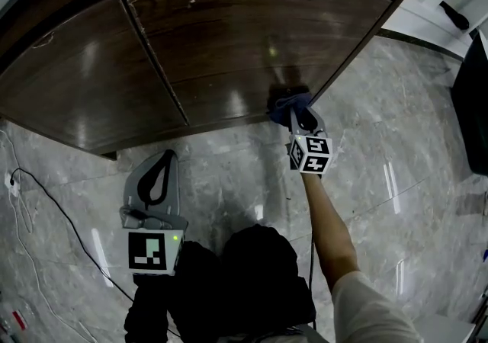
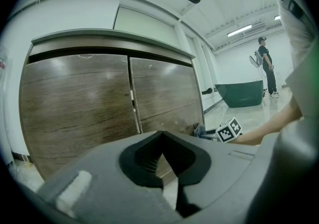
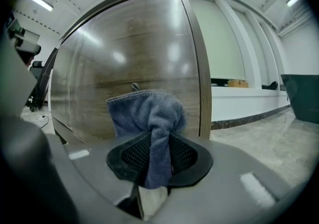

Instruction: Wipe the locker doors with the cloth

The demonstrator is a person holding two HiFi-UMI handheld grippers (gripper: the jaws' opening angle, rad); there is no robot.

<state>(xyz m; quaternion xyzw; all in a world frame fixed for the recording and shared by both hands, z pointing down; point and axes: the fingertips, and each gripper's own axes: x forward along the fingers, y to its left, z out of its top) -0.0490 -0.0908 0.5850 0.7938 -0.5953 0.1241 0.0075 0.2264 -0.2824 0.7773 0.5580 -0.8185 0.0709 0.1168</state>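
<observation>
Two dark wood locker doors fill the top of the head view, the left door and the right door. My right gripper is shut on a blue cloth and holds it against the lower right corner of the right door. In the right gripper view the cloth bunches out between the jaws of the right gripper, with the door's edge close behind. My left gripper hangs over the floor, away from the doors, shut and holding nothing. The left gripper faces both doors.
The floor is glossy grey marble. A black cable runs along it at the left. A dark object stands at the right edge. Far off, a dark green tub and a standing person show.
</observation>
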